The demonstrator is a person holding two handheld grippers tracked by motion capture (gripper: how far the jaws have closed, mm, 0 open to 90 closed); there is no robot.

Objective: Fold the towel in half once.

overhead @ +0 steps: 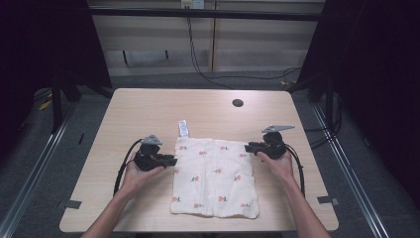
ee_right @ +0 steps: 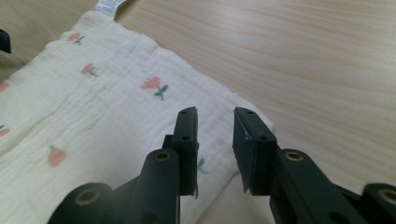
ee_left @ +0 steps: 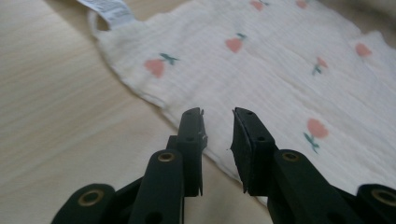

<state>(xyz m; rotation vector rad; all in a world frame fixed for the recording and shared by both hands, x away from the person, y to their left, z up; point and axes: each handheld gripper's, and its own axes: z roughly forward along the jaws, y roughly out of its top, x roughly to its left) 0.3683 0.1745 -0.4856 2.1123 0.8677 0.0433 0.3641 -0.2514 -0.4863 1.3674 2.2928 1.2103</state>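
Two grippers, left (overhead: 170,159) at nine o'clock, right (overhead: 249,147) at three o'clock, flanking flowered cloth (overhead: 215,176) lying flat mid-table; jaws slightly parted, empty, apparently poised to pinch opposite edges.

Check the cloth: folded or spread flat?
Lying flat on the table. The cloth shows as a smooth rectangle, tag at its far corner; whether it is already folded into layers, cannot tell.

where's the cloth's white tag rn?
High view: the white tag sticks out from the far-left corner of the floral cloth onto the table, just beyond the left tongs.
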